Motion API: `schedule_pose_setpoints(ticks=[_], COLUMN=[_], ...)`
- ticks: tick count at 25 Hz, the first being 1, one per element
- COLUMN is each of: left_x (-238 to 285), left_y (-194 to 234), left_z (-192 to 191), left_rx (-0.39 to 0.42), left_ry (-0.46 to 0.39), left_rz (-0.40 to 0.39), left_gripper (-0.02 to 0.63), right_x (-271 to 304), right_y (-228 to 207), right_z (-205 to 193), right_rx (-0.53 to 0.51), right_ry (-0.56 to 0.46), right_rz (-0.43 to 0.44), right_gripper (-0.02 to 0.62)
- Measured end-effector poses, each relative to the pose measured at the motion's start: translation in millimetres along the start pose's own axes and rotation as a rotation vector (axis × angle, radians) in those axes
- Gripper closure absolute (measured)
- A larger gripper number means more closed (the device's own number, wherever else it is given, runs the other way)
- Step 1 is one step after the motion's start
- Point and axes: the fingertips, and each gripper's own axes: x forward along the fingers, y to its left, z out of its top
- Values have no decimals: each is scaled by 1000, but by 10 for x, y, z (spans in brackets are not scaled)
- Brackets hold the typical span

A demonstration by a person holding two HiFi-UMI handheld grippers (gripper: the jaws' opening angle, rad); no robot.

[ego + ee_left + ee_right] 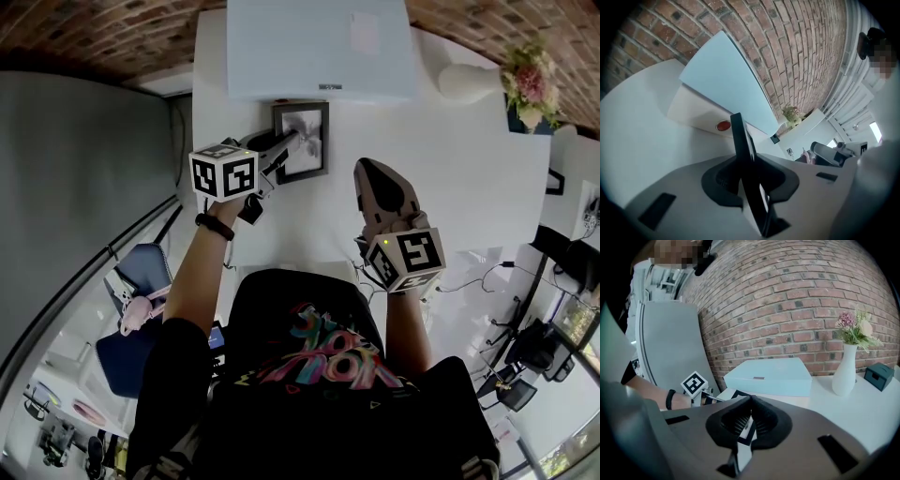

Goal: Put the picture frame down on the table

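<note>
The black picture frame with a grey print lies flat or nearly flat over the white table, just in front of the light blue box. Whether it touches the tabletop I cannot tell. My left gripper holds its left edge. In the left gripper view the frame runs edge-on between the jaws of that gripper. My right gripper hovers to the frame's right, apart from it, shut and empty. In the right gripper view its tips meet, and the frame's corner shows beyond them.
A light blue flat box sits at the back of the table against the brick wall. A white vase with flowers and a small teal box stand at the back right. A grey panel borders the table's left.
</note>
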Motion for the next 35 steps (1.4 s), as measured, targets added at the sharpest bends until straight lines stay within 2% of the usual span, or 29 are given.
schedule_pose_setpoints(ticks=[5, 11, 19, 35], left_x=[-46, -73, -96, -141], left_y=[39, 57, 136, 282], left_z=[35, 22, -17, -16], left_rx=[18, 98, 95, 135], left_ry=[-9, 14, 56, 67], left_rz=[38, 91, 164, 312], left_gripper=[497, 443, 348, 299], right_x=[39, 64, 85, 90], right_y=[56, 108, 166, 93], right_z=[1, 8, -9, -8], right_rx=[0, 1, 6, 16], right_ry=[11, 13, 23, 26], right_rz=[12, 17, 34, 40], right_gripper=[577, 577, 577, 577])
